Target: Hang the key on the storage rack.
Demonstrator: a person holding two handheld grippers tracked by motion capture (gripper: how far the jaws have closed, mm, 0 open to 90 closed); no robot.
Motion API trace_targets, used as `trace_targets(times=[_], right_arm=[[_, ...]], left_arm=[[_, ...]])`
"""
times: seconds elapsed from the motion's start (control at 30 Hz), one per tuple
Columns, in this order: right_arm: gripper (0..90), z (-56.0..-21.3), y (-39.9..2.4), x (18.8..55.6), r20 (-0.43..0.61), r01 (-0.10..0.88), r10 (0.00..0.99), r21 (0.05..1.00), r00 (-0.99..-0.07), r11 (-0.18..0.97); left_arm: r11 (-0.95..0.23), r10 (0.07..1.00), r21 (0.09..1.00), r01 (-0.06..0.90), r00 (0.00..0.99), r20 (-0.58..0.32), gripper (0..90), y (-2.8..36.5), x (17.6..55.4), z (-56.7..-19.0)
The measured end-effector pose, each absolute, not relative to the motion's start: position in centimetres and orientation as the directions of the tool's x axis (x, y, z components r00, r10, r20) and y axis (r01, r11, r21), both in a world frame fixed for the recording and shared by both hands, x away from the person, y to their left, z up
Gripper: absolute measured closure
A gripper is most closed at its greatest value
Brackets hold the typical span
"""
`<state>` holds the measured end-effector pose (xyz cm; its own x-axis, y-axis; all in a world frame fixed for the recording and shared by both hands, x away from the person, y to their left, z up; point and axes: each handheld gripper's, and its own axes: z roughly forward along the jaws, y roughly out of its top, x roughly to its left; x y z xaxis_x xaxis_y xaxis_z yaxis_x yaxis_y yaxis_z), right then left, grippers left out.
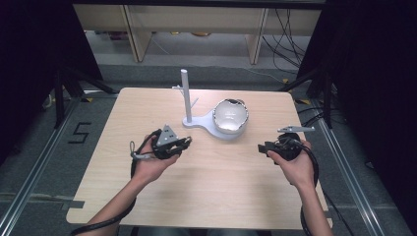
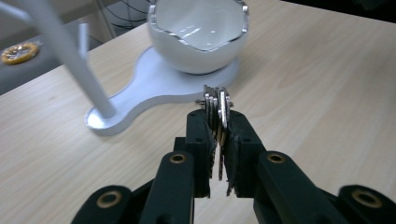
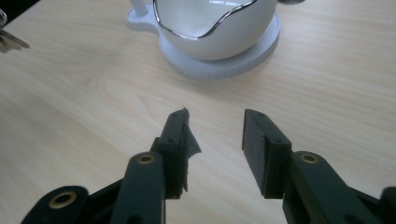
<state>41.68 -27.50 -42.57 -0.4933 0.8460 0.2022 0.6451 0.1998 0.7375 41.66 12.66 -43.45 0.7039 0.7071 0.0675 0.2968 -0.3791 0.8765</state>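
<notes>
My left gripper [image 2: 215, 122] is shut on a bunch of silver keys [image 2: 215, 105], whose blades stick out past the jaws. In the high view that gripper [image 1: 186, 142] sits left of centre on the table, pointing toward the white stand. A white egg-shaped bowl [image 1: 230, 116] with a jagged silver rim rests on the stand's round base [image 1: 209, 125], and an upright post [image 1: 186, 93] with small pegs rises at its left. My right gripper [image 3: 215, 126] stands open with nothing between its jaws, a little short of the bowl [image 3: 212, 25]. It lies to the bowl's lower right [image 1: 263, 147].
The light wooden table [image 1: 206, 196] has bare room in front of both hands. Dark stands and cables flank the table, and wooden shelving [image 1: 196, 24] stands behind it. The keys [image 3: 11, 42] show at the left edge of the right gripper view.
</notes>
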Motion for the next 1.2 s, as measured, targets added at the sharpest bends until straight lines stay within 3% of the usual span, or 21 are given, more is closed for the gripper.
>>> trace_targets(times=[0.2,0.5,0.57,0.63,0.73,0.97,1.2], right_arm=[[57.3,-44.8,-28.0,40.2,0.163,0.551,0.842,0.815,-0.514,0.178],[58.0,-48.6,-27.8,37.3,0.212,0.561,0.847,0.82,-0.487,0.117],[58.4,-49.5,-27.9,37.2,0.173,0.519,0.836,0.842,-0.521,0.149],[58.7,-49.5,-27.7,36.7,0.188,0.528,0.847,0.84,-0.497,0.124],[57.9,-49.6,-27.9,37.0,0.152,0.458,0.84,0.88,-0.52,0.124],[57.1,-50.1,-27.6,36.9,0.187,0.464,0.825,0.88,-0.534,0.102],[56.3,-50.0,-27.4,36.9,0.194,0.482,0.831,0.871,-0.521,0.099]], left_arm=[[-0.35,0.759,0.893,0.283,0.644,0.093,80.2,15.1,42.5,-41.8],[-0.362,0.79,0.899,0.246,0.593,0.155,80.2,16.9,44.2,-37.0],[-0.358,0.797,0.901,0.243,0.582,0.16,80.2,17.2,44.7,-36.1],[-0.358,0.805,0.901,0.245,0.571,0.164,80.2,17.4,45.3,-35.5],[-0.348,0.818,0.903,0.254,0.553,0.16,80.2,17.7,46.5,-35.0],[-0.297,0.831,0.918,0.264,0.544,0.112,80.2,17.4,49.2,-34.4],[-0.302,0.838,0.917,0.262,0.532,0.124,80.2,16.1,51.3,-33.7]])
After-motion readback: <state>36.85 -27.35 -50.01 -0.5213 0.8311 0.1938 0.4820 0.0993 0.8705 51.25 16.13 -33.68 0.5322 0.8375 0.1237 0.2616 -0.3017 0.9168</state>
